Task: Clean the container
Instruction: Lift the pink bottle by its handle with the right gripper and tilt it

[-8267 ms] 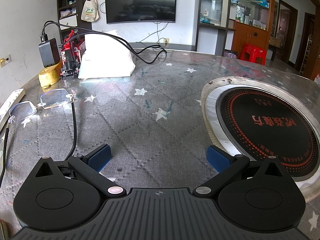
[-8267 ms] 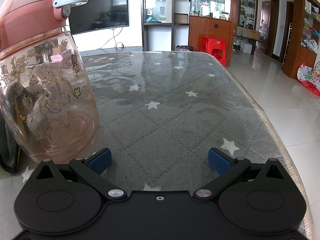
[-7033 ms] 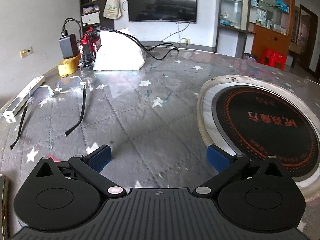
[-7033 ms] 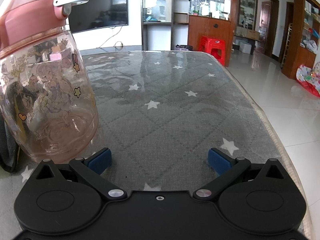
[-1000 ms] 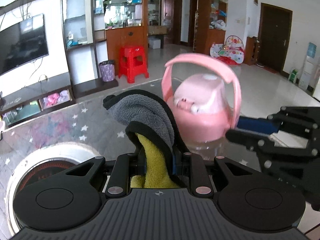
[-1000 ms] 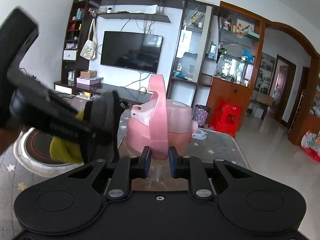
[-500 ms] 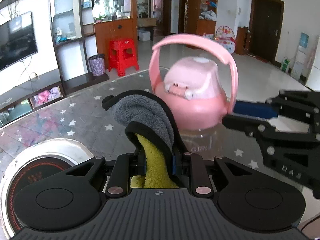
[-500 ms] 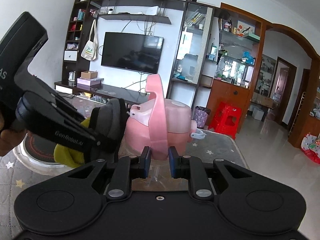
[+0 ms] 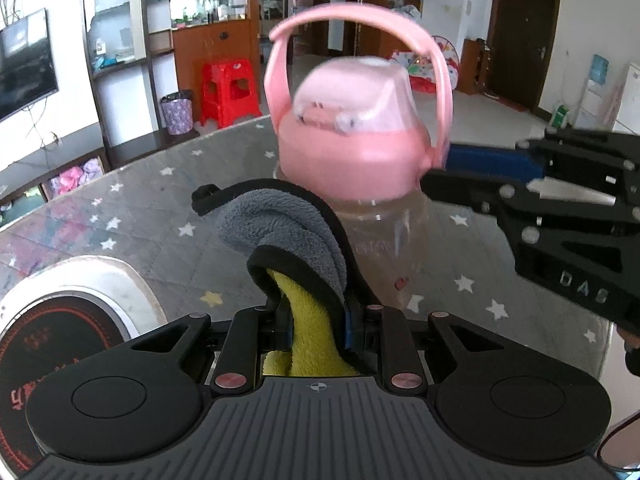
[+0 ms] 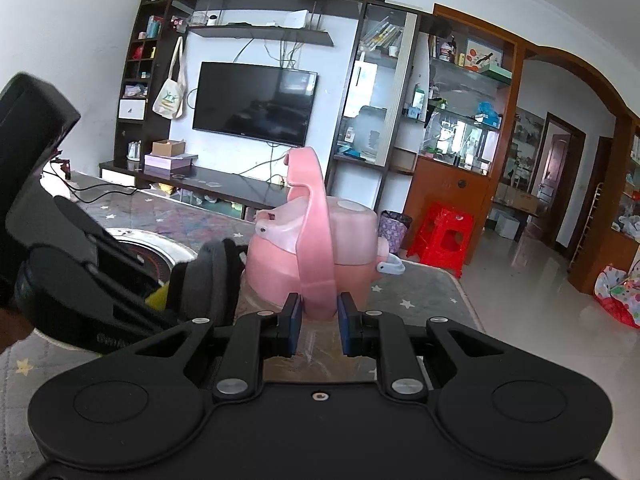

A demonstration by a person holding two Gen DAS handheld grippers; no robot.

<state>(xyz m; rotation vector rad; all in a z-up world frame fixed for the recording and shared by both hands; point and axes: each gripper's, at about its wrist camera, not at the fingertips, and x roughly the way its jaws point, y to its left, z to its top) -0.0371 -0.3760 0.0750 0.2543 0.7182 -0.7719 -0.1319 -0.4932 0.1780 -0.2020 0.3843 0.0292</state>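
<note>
A clear bottle with a pink lid (image 9: 352,160) and an upright pink carrying handle (image 10: 314,240) stands over the star-patterned table (image 9: 140,208). My right gripper (image 10: 319,312) is shut on the base of that handle. It enters the left wrist view from the right (image 9: 444,168). My left gripper (image 9: 318,320) is shut on a folded cloth (image 9: 288,232), grey outside, yellow inside, with black trim. The cloth (image 10: 212,280) sits at the bottle's left side, just under the lid. I cannot tell whether it touches the clear body.
A round induction hob (image 9: 60,320) is set into the table at the left. The table's edge runs behind the bottle. Beyond it are a tiled floor, a red stool (image 10: 444,236), a TV (image 10: 252,104) and shelving.
My left gripper has sunk and come closer to the bottle with the cloth, so the bottle looms larger and higher in its view. The right gripper has kept still on the handle.
</note>
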